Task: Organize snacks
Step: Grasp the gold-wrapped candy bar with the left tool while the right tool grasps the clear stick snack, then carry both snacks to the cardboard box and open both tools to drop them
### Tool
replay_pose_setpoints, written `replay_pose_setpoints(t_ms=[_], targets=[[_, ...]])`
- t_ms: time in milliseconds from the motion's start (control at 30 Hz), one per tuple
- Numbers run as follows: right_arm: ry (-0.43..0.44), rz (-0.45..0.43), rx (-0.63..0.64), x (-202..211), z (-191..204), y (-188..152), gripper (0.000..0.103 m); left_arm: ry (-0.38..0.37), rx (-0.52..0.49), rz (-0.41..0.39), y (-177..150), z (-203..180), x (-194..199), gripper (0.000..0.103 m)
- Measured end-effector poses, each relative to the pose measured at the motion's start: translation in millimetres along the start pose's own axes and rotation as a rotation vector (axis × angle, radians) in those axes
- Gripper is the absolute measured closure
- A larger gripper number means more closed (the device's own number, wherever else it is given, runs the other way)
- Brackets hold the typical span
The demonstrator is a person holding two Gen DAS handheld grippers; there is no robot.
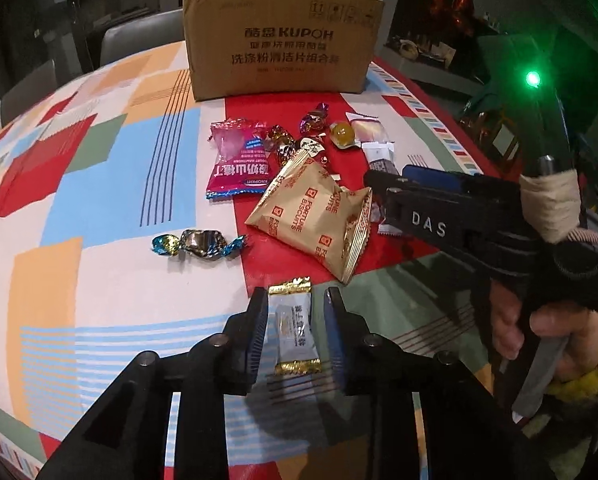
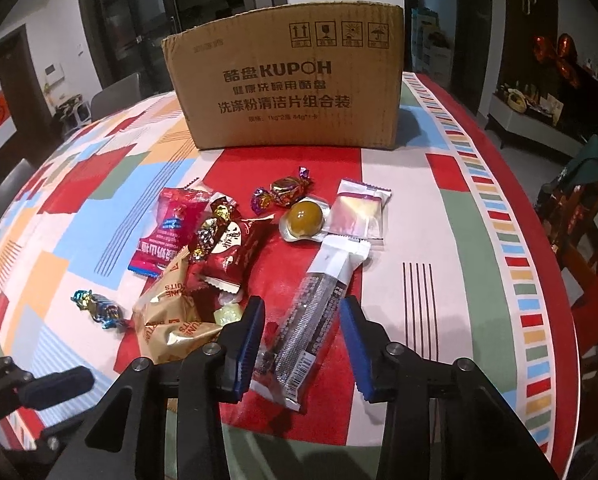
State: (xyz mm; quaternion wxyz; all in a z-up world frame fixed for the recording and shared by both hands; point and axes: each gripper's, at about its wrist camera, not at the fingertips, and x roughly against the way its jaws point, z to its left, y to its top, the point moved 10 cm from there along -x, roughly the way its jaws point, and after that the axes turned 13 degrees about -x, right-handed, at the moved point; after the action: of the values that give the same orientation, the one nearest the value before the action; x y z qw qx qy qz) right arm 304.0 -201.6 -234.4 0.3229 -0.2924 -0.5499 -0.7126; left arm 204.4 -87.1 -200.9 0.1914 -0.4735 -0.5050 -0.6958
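Snacks lie scattered on a patchwork tablecloth (image 1: 99, 184) in front of a cardboard box (image 1: 283, 44) (image 2: 295, 92). My left gripper (image 1: 297, 300) is open around a small silver candy with gold ends (image 1: 293, 328), which lies flat on the cloth with a gap at the right pad. My right gripper (image 2: 303, 308) is shut on a long snack bar (image 2: 311, 312) in a dark, clear wrapper that lies slantwise between its blue pads. Beside it lie a tan Fortune Biscuits pack (image 1: 311, 216) (image 2: 171, 320), a pink packet (image 1: 235, 160) and a blue twist candy (image 1: 199, 242).
Closer to the box are a red packet (image 2: 235, 256), a purple-gold twist candy (image 2: 285, 192), a yellow jelly cup (image 2: 305, 218) and a pale wafer packet (image 2: 359, 212). Grey chairs (image 1: 139, 36) stand behind the table, a wooden chair (image 2: 579, 220) at its right edge.
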Motion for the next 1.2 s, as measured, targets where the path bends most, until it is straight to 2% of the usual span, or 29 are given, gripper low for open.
replay_pose_setpoints(t_ms=[200,267,300,433,667,900,1200], targets=[[-0.003,0.004,-0.008,-2.3,-2.1,-0.7,0.062,-0.026,0.011,0.066,-9.4,-2.4,-15.8,0.074],[-0.005,0.005,-0.01,-2.8,-3.1,-0.6,0.062,-0.037,0.01,0.085,-12.5,-4.5,-20.6,0.08],[-0.005,0.005,-0.012,-3.3,-3.4,-0.3,0.062,-0.027,0.006,0.082,-12.0,-3.9,-20.2,0.084],[-0.013,0.01,-0.009,-6.7,-2.7,1.0,0.062,-0.045,0.009,0.072,-12.3,-4.2,-17.2,0.084],[-0.045,0.027,0.014,-13.8,-0.4,-1.2,0.069,0.003,-0.001,-0.011,5.2,7.0,-0.6,0.084],[-0.056,0.021,0.02,-11.9,-0.5,-1.7,0.077,0.017,0.011,-0.071,23.4,19.0,8.2,0.084],[-0.016,-0.025,-0.001,16.5,-0.6,3.4,0.079,0.02,0.035,-0.134,42.0,31.0,22.0,0.084]])
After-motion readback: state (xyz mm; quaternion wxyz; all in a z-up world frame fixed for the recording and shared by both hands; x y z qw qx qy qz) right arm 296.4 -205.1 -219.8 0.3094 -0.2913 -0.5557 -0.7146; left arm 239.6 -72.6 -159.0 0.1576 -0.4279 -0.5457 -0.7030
